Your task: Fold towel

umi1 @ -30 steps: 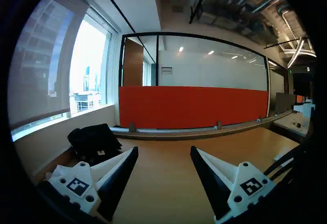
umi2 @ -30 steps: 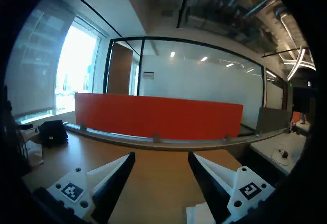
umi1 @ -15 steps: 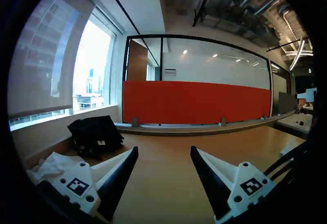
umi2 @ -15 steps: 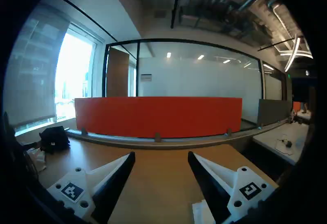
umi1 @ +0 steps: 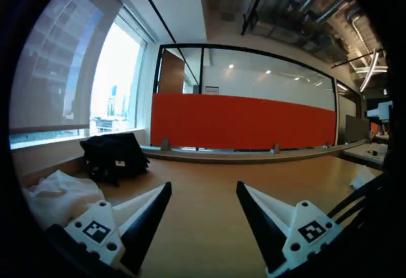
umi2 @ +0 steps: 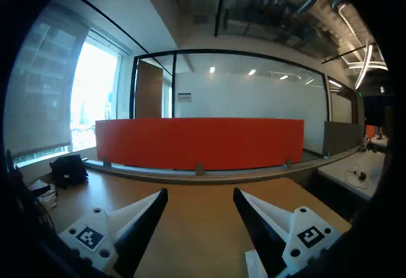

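Over the last second the left gripper's view has swung lower and leftward, so the crumpled white towel (umi1: 61, 197) now lies largely exposed at the lower left, where earlier only a sliver showed. The left gripper (umi1: 203, 183) has its two fingers spread wide with nothing between them, above bare wood. The towel lies just beside the left finger's outer side, soft and rumpled in a loose heap on the wooden desk (umi1: 203, 217). Behind it sits a black fabric bundle (umi1: 114, 156), slumped and matte, near the window sill. A small white scrap (umi1: 363, 176) shows at the far right edge of the desk.

The right gripper (umi2: 200, 190) is likewise spread apart and holds nothing. A white cloth corner (umi2: 254, 264) peeks out low beside its right finger. The desk surface is smooth, warm-toned wood. A flat orange partition (umi2: 203, 143) runs along the desk's far edge, with a glass wall beyond.
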`<state>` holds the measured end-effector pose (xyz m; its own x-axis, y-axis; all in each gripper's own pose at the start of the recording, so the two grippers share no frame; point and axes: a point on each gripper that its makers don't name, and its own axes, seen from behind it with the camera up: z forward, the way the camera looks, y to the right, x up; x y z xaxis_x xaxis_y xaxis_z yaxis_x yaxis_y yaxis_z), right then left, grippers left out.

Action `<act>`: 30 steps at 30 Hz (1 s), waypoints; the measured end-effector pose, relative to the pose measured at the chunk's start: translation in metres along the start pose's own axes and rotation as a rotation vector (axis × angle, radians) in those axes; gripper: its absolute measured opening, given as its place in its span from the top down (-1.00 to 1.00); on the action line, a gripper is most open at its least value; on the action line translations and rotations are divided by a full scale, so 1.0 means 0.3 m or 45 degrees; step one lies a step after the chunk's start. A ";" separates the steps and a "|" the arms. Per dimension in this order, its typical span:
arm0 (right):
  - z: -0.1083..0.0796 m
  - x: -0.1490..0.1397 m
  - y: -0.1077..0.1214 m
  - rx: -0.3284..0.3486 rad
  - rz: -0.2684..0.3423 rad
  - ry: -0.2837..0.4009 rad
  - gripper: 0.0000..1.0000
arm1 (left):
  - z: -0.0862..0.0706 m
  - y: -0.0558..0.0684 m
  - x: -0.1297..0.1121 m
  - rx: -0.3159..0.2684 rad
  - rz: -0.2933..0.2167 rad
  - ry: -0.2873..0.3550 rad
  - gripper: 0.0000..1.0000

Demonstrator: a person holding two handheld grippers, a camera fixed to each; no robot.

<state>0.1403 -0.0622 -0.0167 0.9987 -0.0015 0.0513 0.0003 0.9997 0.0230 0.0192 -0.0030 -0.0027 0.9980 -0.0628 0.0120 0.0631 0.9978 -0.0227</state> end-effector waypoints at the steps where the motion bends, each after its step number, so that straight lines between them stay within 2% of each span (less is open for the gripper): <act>1: 0.001 -0.006 0.002 -0.001 0.002 0.001 -1.00 | 0.001 0.000 -0.008 0.003 0.002 0.000 -0.89; 13: 0.003 -0.051 0.035 -0.012 0.020 -0.004 -1.00 | 0.009 0.003 -0.047 0.018 -0.006 0.016 -0.89; 24: -0.004 -0.062 0.066 -0.020 0.042 -0.006 -1.00 | 0.014 0.010 -0.055 0.014 0.061 0.015 -0.88; 30: -0.003 -0.058 0.077 -0.022 0.051 0.006 -1.00 | 0.012 0.003 -0.058 0.027 0.069 0.016 -0.89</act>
<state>0.1231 -0.0390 -0.0181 0.9982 0.0384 0.0467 -0.0386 0.9992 0.0041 0.0018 -0.0009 0.0007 1.0000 -0.0090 -0.0009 0.0090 1.0000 -0.0020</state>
